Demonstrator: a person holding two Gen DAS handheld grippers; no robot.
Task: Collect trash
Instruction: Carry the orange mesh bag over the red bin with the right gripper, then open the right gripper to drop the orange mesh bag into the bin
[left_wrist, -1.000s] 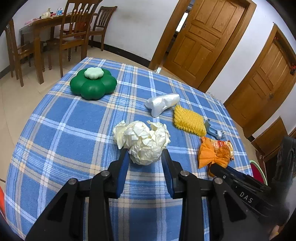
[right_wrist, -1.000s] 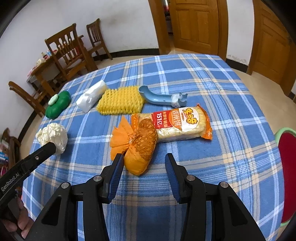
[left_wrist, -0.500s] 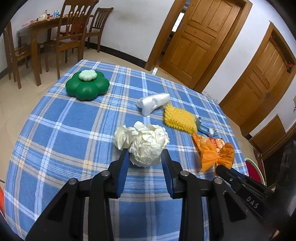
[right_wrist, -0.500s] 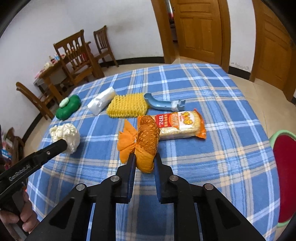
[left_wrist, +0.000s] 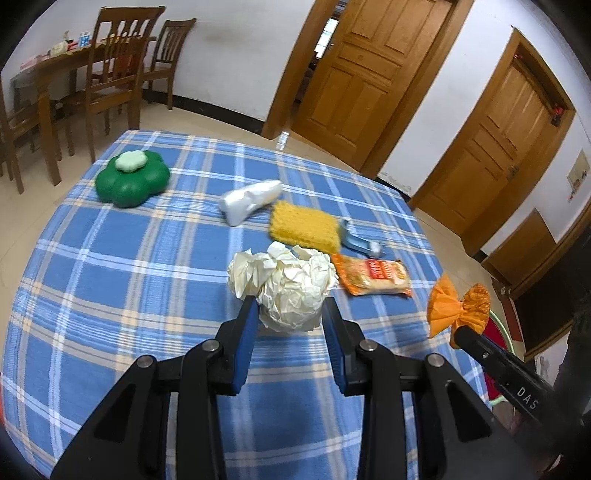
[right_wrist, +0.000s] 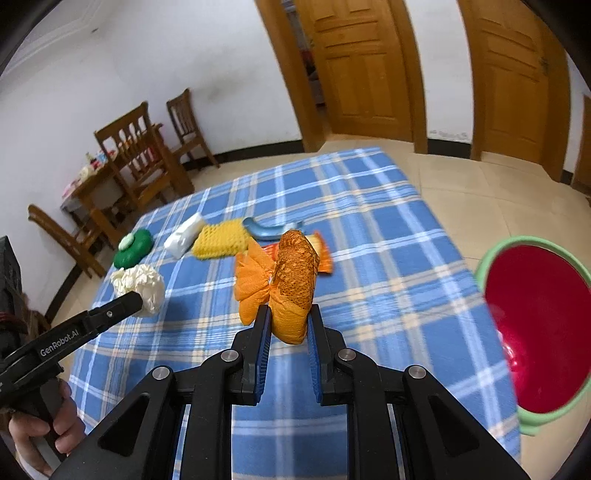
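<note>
Your right gripper (right_wrist: 288, 328) is clamped on the orange mesh bundle (right_wrist: 291, 280), both blue pads pressed against its lower end, and the bundle is off the blue plaid tablecloth (right_wrist: 369, 258). From the left wrist view that same bundle (left_wrist: 458, 306) sits at about 3 o'clock, past the table's right edge, on the tip of the right gripper's black finger.

Your left gripper (left_wrist: 290, 314) grips the crumpled white paper ball (left_wrist: 284, 288), a blue pad on each side of its lower half; the ball fills the gap between the fingers. In the right wrist view the paper ball (right_wrist: 138, 284) lies at 9 o'clock, at the tip of your left gripper's black arm, and your left hand (right_wrist: 40, 432) wraps the handle at 8 o'clock. I cannot tell whether the ball rests on the cloth or is just clear of it.

Beyond the paper ball, at roughly 1 o'clock in the left view, the orange snack packet (left_wrist: 373, 275) lies flat on the cloth. Behind it, toward 12 o'clock, sit the yellow sponge (left_wrist: 304, 227) and, touching its right edge, a blue plastic piece (left_wrist: 360, 243). A white plastic bag (left_wrist: 249, 201) lies just left of the sponge, and a green flower-shaped container (left_wrist: 131, 181) stands well apart at 10 o'clock.

In the right view, a red basin with a green rim (right_wrist: 491, 251) is at 3 o'clock, beside the table
</note>
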